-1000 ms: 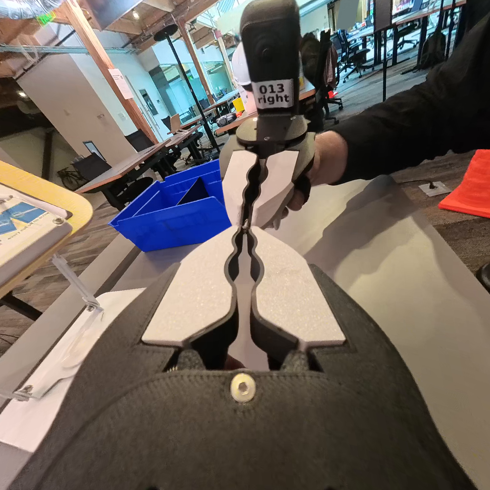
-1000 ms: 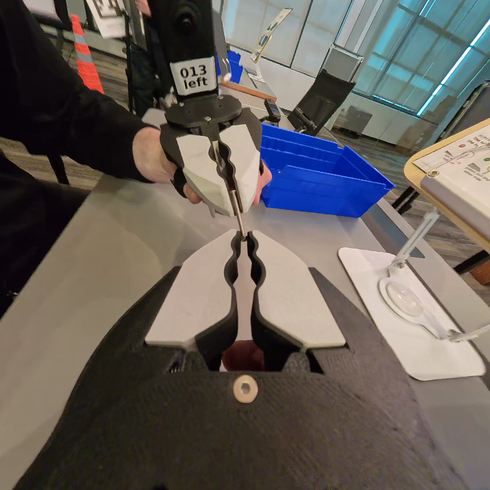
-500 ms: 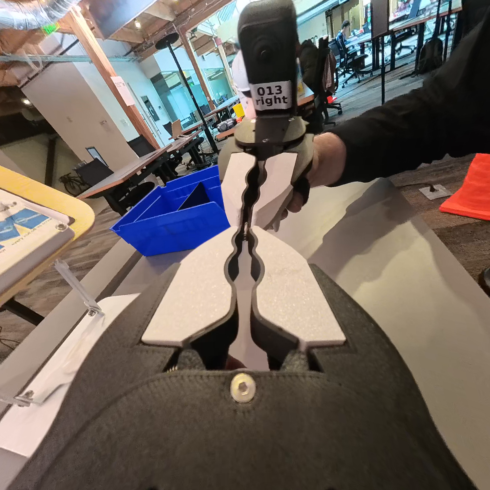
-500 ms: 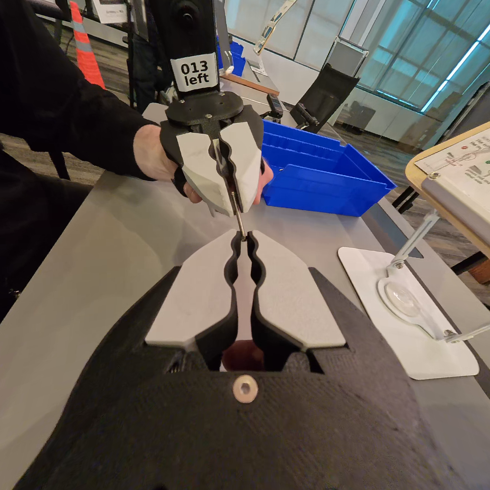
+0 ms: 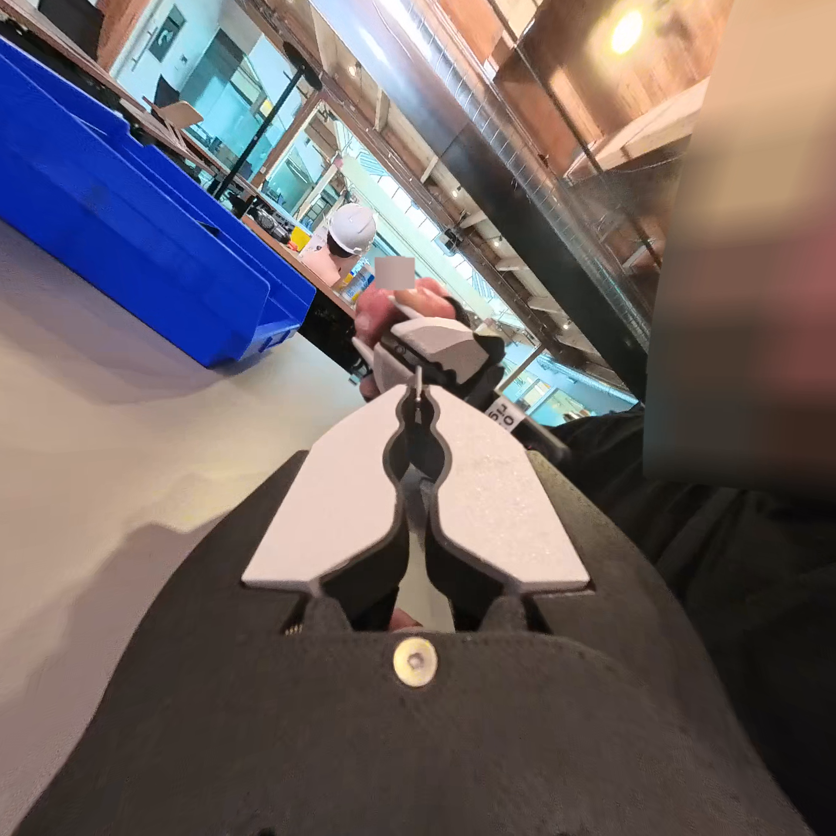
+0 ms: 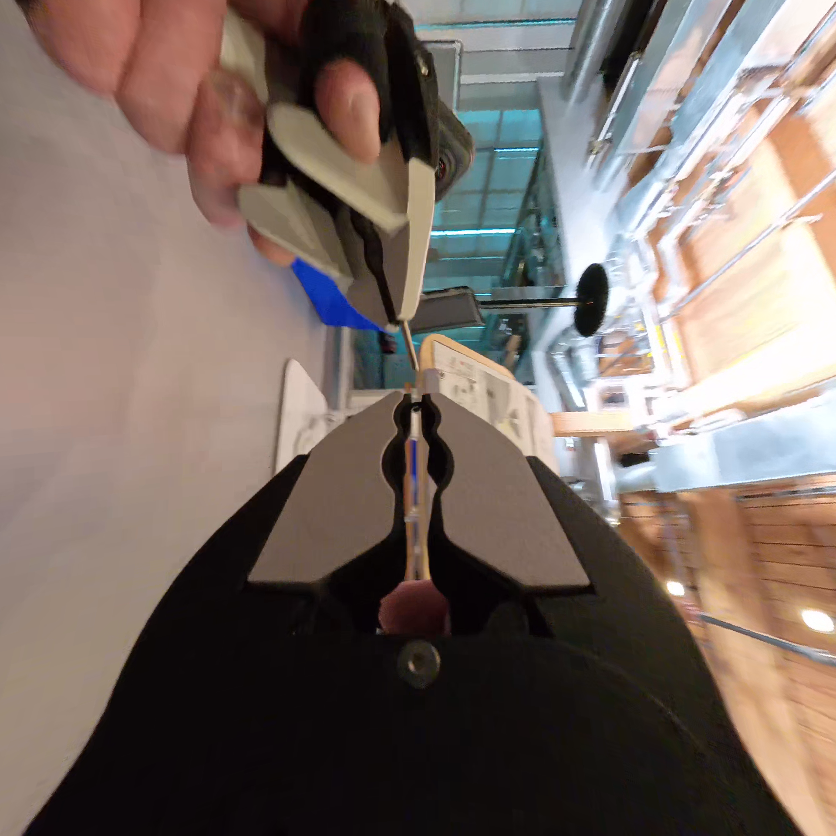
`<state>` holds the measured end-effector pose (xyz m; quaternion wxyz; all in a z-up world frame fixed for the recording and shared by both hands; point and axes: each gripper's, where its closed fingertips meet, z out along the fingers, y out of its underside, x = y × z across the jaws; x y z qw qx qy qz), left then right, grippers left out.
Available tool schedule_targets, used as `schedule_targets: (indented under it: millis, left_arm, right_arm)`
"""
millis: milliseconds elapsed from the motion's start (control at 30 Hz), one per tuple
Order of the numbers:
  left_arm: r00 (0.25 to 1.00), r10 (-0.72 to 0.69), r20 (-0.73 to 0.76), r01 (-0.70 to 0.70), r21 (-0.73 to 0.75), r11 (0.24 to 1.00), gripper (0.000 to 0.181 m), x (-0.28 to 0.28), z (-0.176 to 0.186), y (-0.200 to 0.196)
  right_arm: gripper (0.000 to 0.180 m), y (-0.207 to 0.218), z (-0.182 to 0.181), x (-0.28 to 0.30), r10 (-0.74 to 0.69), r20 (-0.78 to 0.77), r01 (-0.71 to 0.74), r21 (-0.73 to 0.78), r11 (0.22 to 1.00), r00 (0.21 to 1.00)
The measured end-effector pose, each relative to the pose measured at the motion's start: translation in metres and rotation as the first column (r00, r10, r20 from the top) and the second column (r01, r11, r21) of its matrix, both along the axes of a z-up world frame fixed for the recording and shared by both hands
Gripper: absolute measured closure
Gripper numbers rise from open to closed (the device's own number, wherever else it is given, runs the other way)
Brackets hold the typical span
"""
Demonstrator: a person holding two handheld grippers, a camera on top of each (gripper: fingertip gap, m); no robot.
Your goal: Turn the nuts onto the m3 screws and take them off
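My left gripper (image 5: 418,400) is shut on a thin metal M3 screw (image 5: 419,382) that sticks out forward from its tips. The screw's far end meets the tips of my right gripper (image 5: 414,367), held by a hand just beyond. In the right wrist view my right gripper (image 6: 414,398) is shut at its tips on a tiny nut (image 6: 412,399), barely visible. The screw (image 6: 408,346) runs from there up to the left gripper (image 6: 394,323), which a hand holds close above. Both grippers are in the air over the grey table (image 5: 113,429).
A blue bin (image 5: 135,217) stands on the table at the far side; it also shows in the right wrist view (image 6: 325,298). A white pad (image 6: 298,407) and a yellow-edged board (image 6: 475,375) lie beyond the tips. A dark sleeve (image 5: 678,497) fills the right.
Both views have rolled sharply and are blurred: the two grippers have twisted against each other about the screw. The tips stay joined at the screw and nut.
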<state>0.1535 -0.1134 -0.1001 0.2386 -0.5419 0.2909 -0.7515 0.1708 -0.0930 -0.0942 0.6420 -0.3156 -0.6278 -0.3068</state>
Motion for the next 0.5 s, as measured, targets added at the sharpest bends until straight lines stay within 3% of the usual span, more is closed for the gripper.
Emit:
schedule_targets:
  millis: [100, 233, 333, 500]
  left_arm:
    - [0.999, 0.028, 0.031, -0.028, 0.017, 0.999, 0.178, -0.006, 0.006, 0.008]
    - [0.996, 0.087, -0.002, -0.085, 0.160, 0.983, 0.178, -0.010, 0.003, 0.015]
    - [0.984, 0.172, -0.036, -0.153, 0.313, 0.937, 0.178, -0.016, -0.001, 0.028]
    - [0.955, 0.293, -0.048, -0.231, 0.497, 0.836, 0.178, -0.021, -0.005, 0.047]
  right_arm:
    - [0.175, -0.002, -0.007, 0.000, 0.018, -0.017, -0.019, -0.067, 0.998, 1.000]
    - [0.175, 0.004, 0.002, 0.030, -0.042, -0.282, -0.060, -0.342, 0.938, 0.959]
    - [0.175, 0.014, 0.026, 0.090, -0.207, -0.402, -0.008, -0.473, 0.881, 0.892]
    - [0.175, 0.042, 0.028, 0.201, -0.506, -0.409, 0.145, -0.651, 0.745, 0.760]
